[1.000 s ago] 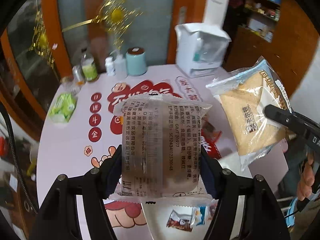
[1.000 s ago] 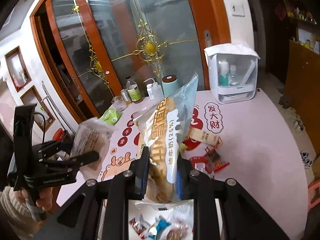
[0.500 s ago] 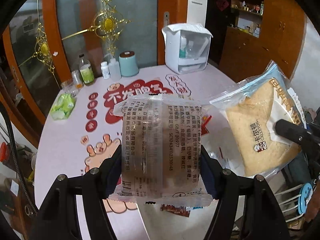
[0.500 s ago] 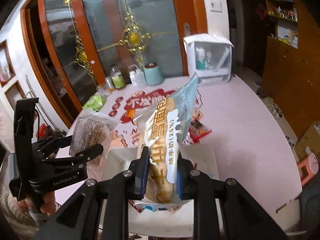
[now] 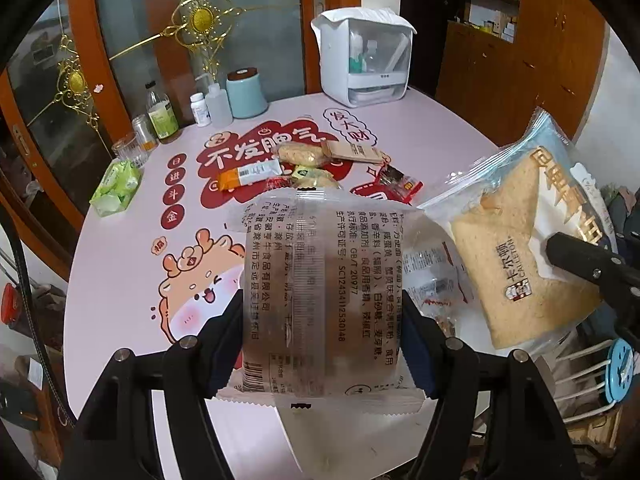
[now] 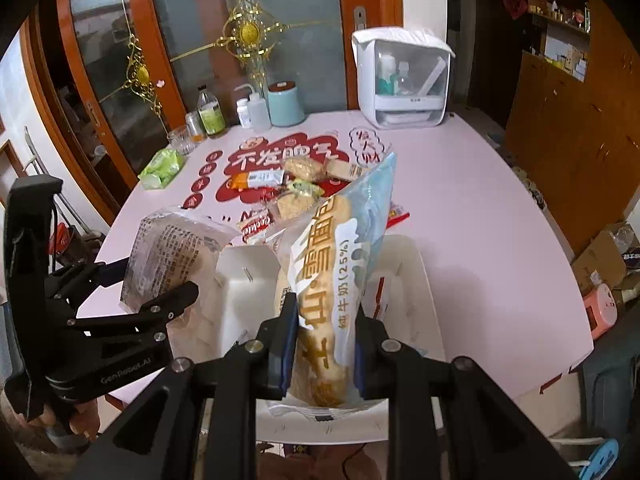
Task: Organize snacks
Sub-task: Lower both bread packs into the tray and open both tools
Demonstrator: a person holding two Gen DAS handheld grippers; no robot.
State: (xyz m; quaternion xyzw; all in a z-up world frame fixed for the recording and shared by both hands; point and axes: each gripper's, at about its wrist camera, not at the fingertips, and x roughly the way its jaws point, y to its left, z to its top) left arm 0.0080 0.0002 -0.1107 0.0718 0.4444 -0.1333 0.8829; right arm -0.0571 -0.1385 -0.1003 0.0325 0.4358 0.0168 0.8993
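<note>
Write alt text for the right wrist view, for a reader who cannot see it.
The right tool grips an upright blue-and-white bread packet above a white bin. At left, the left tool holds a clear wrapped cake. Loose snacks lie beyond on a pink table.

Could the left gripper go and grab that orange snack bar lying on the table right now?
Probably not yet. The left gripper is shut on the clear-wrapped cake, so its jaws are full. The orange snack bar lies unobstructed on the table, farther off.
</note>
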